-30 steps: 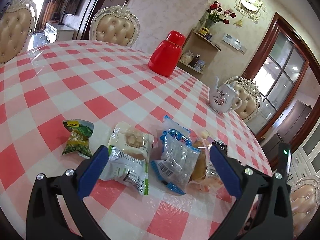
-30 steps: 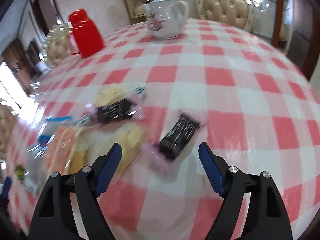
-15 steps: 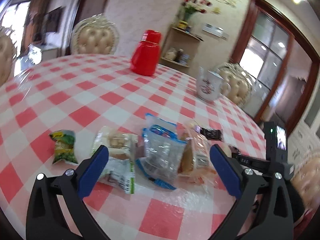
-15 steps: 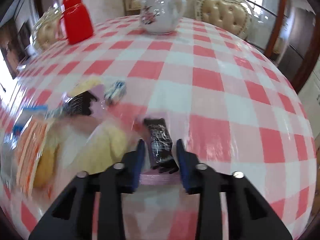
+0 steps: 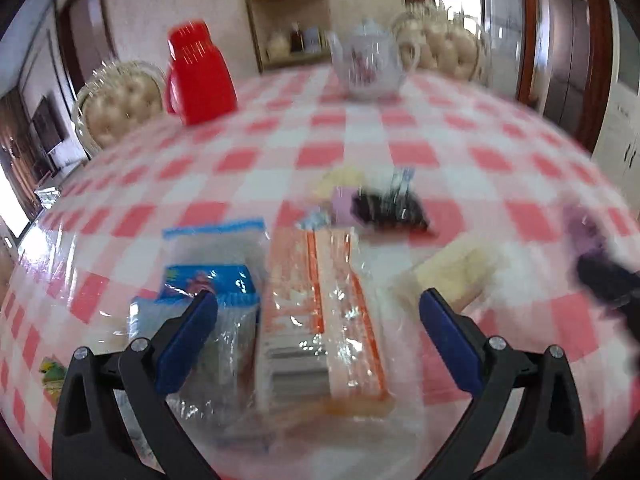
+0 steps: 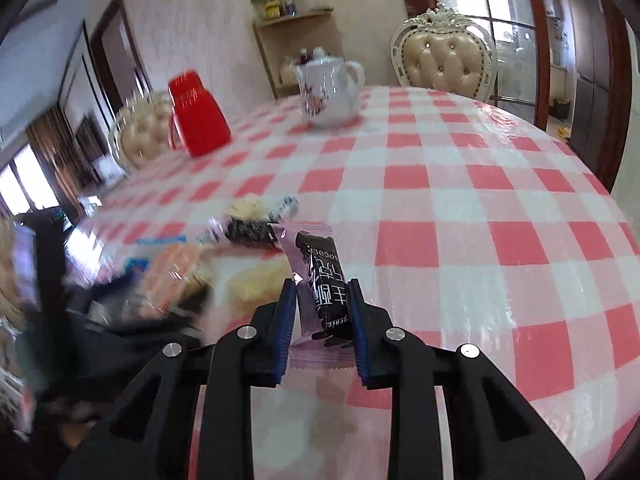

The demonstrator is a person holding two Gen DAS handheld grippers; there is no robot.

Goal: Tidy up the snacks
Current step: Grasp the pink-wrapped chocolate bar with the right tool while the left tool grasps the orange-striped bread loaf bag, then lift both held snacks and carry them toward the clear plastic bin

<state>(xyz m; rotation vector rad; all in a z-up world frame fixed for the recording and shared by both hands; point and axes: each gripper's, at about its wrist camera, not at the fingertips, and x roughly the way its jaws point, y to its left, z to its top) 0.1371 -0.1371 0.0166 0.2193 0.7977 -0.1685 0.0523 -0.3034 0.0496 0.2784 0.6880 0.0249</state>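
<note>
Two tongs: right tongs [image 6: 322,308] clenched on chocolate packet [image 6: 320,280], left tongs [image 5: 318,312] closing, empty.

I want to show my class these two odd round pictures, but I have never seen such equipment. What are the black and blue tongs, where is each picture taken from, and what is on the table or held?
They are hand-held grippers, one per hand, each carrying a wide-angle camera looking along its fingers. One picture comes from the left gripper, closing over an orange-striped packet without gripping it. The other comes from the right gripper, shut on a pink and black chocolate packet. On the checked tablecloth lie more snacks, a red jug and a white teapot.
</note>
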